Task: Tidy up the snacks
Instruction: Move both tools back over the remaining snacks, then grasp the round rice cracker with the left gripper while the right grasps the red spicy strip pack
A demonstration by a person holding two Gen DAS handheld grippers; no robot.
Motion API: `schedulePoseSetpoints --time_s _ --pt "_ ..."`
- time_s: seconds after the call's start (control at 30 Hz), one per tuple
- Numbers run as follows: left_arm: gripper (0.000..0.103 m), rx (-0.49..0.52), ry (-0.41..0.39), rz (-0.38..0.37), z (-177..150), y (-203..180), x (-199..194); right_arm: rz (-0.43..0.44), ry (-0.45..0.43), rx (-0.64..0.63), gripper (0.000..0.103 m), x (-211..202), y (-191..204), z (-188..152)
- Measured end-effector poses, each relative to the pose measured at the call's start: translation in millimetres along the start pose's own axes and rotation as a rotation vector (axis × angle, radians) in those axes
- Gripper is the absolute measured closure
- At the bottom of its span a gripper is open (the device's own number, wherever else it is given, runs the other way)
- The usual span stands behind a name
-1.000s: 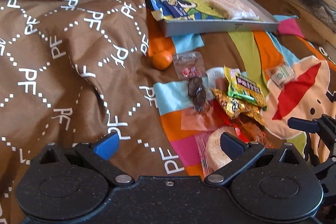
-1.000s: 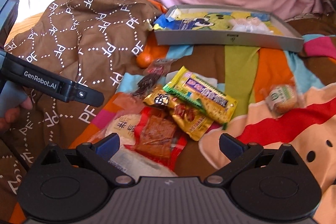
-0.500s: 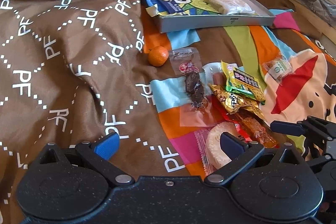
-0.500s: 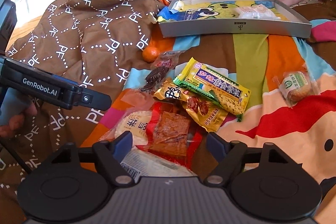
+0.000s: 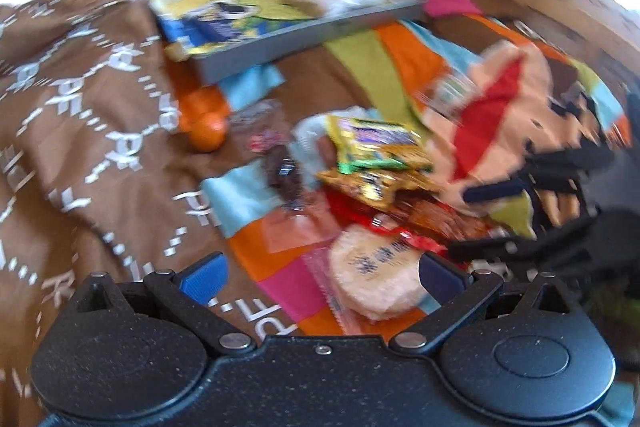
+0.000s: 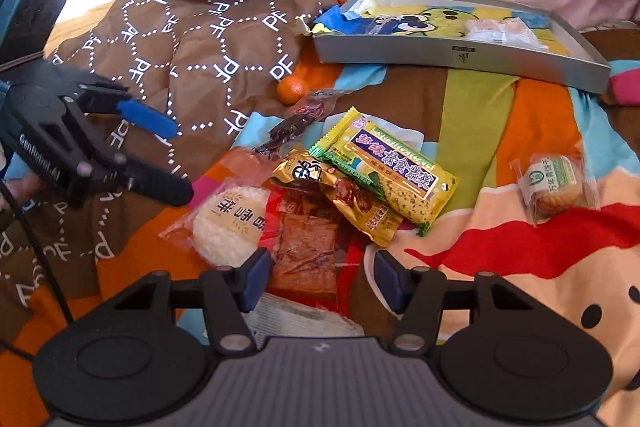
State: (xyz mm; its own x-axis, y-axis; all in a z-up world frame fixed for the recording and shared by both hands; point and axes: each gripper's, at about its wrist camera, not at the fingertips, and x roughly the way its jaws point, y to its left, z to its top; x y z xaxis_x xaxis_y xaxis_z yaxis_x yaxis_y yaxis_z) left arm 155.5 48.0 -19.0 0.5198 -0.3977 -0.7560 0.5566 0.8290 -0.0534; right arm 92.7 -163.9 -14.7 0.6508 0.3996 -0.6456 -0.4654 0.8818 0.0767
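A pile of snacks lies on the bed: a round rice cake [image 6: 230, 223], a red strip packet [image 6: 308, 247], a gold packet [image 6: 340, 195] and a yellow-green bar [image 6: 388, 167]. My right gripper [image 6: 323, 279] is open but narrowed, with its fingers on either side of the red packet's near end. The left wrist view is blurred by motion. My left gripper [image 5: 320, 275] is open, and the rice cake [image 5: 376, 279] sits just inside its right finger. The grey tray [image 6: 460, 55] at the back holds a few packets.
A small orange [image 6: 292, 91] and a dark snack in a clear wrapper [image 6: 292, 127] lie by the brown patterned cloth [image 6: 192, 39]. A wrapped biscuit [image 6: 556, 183] sits alone at the right. A white packet [image 6: 300, 319] lies under my right gripper. Pink fabric hangs behind the tray.
My right gripper's jaws have narrowed and it has moved in over the red packet. My left gripper has swung in towards the rice cake and its view has blurred.
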Motion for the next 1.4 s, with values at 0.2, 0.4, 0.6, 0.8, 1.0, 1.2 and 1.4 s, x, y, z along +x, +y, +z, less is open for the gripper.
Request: schedulePoseSetpoints --time_s 0.2,0.4,0.6,0.8,1.0,1.2,1.4 --pt "0.004 0.229 0.056 -0.094 2.6 -15.6 10.8 0.027 0.006 0.011 0.039 1.3 5.1 -1.9" --pt "0.008 0.443 0.119 -0.139 5.9 -28.3 26.4 0.015 0.020 0.000 0.038 6.8 8.6 2.4" --pt "0.013 0.570 0.195 -0.203 10.2 -38.4 45.4 0.006 0.058 0.013 0.032 15.4 8.1 5.4" --pt "0.013 0.559 0.240 -0.232 24.3 -35.3 63.6 0.028 0.086 0.054 0.028 18.0 -2.3 6.3" --pt "0.017 0.557 0.283 -0.268 32.0 -39.1 78.7 0.086 0.104 0.039 0.025 17.9 -6.6 7.7" --pt "0.026 0.514 0.311 -0.280 31.8 -37.7 82.9 0.102 0.112 -0.025 0.040 15.5 -3.6 5.9" --pt "0.027 0.395 0.306 -0.249 26.3 -33.4 76.8 0.124 0.137 -0.053 0.042 9.4 -9.2 5.0"
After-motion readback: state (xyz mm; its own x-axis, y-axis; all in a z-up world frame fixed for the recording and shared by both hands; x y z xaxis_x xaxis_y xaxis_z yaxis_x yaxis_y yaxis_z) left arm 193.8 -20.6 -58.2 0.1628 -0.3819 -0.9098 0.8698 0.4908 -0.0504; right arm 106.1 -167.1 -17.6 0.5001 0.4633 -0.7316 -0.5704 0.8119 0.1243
